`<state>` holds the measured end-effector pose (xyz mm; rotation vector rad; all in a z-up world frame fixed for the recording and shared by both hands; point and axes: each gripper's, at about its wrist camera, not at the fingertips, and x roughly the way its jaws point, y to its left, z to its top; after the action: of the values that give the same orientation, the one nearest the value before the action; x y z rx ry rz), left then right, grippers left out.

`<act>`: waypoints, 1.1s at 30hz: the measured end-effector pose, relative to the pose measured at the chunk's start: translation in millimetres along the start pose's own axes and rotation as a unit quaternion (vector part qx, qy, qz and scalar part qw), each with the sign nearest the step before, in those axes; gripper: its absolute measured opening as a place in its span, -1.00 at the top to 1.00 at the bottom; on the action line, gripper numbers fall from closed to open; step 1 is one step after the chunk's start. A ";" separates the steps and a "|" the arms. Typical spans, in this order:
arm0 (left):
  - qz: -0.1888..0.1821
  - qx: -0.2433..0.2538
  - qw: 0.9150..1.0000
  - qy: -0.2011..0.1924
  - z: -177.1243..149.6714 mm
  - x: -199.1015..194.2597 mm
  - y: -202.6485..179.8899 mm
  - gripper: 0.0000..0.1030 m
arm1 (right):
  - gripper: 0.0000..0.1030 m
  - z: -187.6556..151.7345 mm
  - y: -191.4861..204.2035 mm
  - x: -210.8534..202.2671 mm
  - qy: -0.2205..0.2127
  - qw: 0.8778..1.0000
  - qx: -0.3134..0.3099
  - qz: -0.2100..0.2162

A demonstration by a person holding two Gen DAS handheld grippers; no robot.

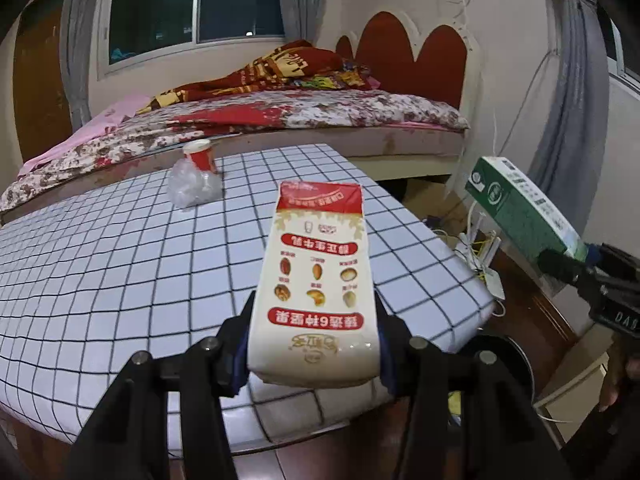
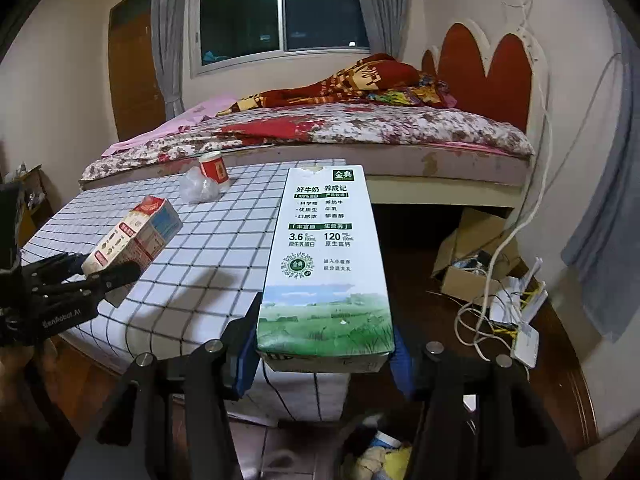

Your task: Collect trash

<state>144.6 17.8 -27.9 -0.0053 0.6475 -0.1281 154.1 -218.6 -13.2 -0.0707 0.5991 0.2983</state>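
In the left wrist view my left gripper (image 1: 314,344) is shut on a white and red drink carton (image 1: 316,280), which sticks out forward over the checked table (image 1: 120,260). The right wrist view shows my right gripper (image 2: 324,356) shut on a tall green and white milk carton (image 2: 326,260), held over the table's near right corner. Each gripper also shows in the other's view: the left gripper (image 2: 104,276) with its carton (image 2: 132,236), the right gripper (image 1: 576,264) with the green carton (image 1: 524,216). A red paper cup (image 1: 199,155) and a crumpled clear plastic bag (image 1: 192,188) sit at the table's far edge.
A bed (image 2: 360,128) with flowered covers runs behind the table. On the floor to the right lie a cardboard box (image 2: 468,264), a white router (image 2: 524,336) and loose cables. Crumpled rubbish (image 2: 384,452) shows below my right gripper.
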 end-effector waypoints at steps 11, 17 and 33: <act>-0.024 0.032 0.999 0.003 -11.9 -8.3 -39.8 0.01 | -0.08 -38.5 -35.0 -31.2 -0.006 0.999 0.023 -0.039; -0.041 0.046 0.998 0.007 -15.4 -6.5 -60.4 0.01 | -0.08 -52.5 -51.9 -41.0 -0.003 0.998 0.035 -0.055; -0.082 0.084 0.993 0.022 -23.9 0.4 -113.8 0.01 | -0.08 -76.8 -81.5 -56.9 0.008 0.996 0.046 -0.078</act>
<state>117.2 -94.3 -42.1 0.1067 0.6779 -0.3409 91.8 -322.6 -46.1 -0.0317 0.6189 0.1190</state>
